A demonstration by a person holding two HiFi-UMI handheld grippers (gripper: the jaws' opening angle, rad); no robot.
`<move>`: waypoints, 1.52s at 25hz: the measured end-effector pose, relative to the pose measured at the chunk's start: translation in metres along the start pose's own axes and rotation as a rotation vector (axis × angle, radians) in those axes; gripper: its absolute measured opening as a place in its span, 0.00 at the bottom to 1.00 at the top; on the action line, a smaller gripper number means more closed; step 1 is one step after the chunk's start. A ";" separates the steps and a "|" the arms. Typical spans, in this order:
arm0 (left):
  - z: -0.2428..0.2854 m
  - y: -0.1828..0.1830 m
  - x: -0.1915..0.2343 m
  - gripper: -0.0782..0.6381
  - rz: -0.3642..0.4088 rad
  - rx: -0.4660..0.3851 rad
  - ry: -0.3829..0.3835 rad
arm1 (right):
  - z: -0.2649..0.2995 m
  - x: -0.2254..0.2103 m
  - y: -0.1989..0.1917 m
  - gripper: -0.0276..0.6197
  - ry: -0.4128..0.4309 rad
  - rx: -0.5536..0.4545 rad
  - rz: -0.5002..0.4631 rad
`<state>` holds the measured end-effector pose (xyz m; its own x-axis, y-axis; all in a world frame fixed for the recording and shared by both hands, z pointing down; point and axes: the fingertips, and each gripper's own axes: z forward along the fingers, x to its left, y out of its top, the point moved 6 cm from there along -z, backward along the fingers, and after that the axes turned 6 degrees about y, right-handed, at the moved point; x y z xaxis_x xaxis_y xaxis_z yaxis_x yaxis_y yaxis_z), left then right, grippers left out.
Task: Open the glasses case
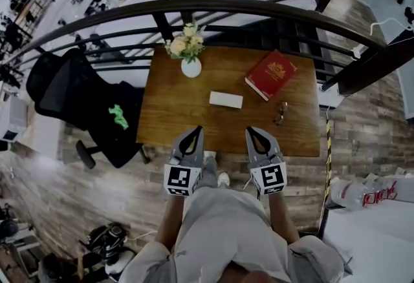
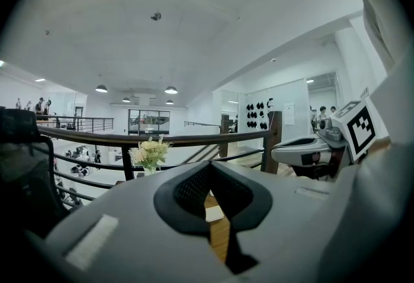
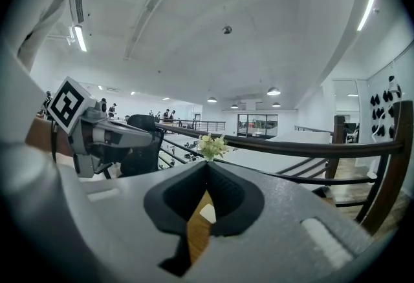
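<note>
Both grippers are up in front of my torso, side by side, tips over the near edge of the table (image 1: 165,126) in the head view. Left gripper (image 1: 192,130): jaws clenched together, nothing between them. Right gripper (image 1: 253,131): same, pinched closed and empty (each gripper view shows only tabletop through the slot below the tips).

Surface is a brown wooden top with visible grain, rectangular. The glasses case (image 1: 226,99) is a white, flat oblong lying closed near the middle of the table, ahead of both grippers and roughly between their lines, well apart from the tips. A pair of glasses (image 1: 281,113) lies to its right, nearer the right edge, apart from the case. Past those, a red book (image 1: 270,75) lies flat at an angle towards the far right corner. At the far left stands a white vase (image 1: 191,68) of pale flowers, upright, close to the back edge.

A black office chair (image 1: 84,104) with a green mark on the seat stands just beside the table's left side. The floor (image 1: 362,126) is wood plank.

Behind the table runs a dark curved railing (image 1: 259,10) with horizontal bars; beyond it the room drops to a lower level. The gripper views show a white ceiling with round lights and strip lights, and people standing far off by another railing.
</note>
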<state>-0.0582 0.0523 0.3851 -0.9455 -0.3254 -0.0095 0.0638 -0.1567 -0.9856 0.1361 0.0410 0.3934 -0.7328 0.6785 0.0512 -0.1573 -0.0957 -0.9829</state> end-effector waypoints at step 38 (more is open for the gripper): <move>0.176 -0.071 0.101 0.14 -0.066 0.137 -0.209 | 0.161 -0.068 -0.049 0.05 -0.113 0.240 0.050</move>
<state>-0.1025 -0.1335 0.4835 -0.8634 -0.4938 0.1032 0.0602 -0.3040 -0.9508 0.0864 -0.1178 0.4663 -0.8105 0.5846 0.0365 -0.2619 -0.3059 -0.9153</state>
